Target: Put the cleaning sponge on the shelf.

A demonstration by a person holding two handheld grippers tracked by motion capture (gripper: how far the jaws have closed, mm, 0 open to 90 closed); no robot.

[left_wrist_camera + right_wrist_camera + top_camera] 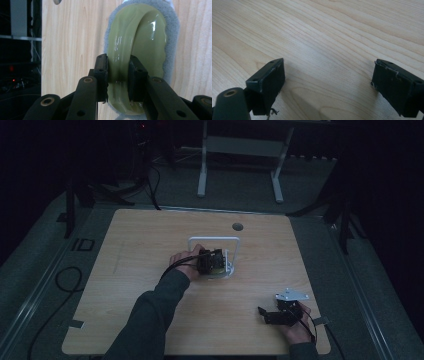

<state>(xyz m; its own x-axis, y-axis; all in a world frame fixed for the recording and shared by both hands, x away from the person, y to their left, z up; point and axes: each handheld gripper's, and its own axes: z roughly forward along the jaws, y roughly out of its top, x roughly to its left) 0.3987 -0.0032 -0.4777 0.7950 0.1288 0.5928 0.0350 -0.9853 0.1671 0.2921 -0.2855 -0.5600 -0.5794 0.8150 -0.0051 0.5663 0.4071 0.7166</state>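
One wooden table (150,320); one white wire rack (214,240); one olive-green plate (140,45), apparently resting on one grey pad (173,32); two grippers, left (117,75) and right (328,82).

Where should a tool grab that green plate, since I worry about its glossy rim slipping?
Take the near rim of the green plate, with one jaw inside and one outside, coming in along the table from the person's side. The raised lip there fits between the pads, as the left tool grips it.

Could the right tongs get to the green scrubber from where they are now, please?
Probably yes: the right tongs stand open over bare table, nothing between them and the scrubber. The left tongs already grip its handle, crowding that side.
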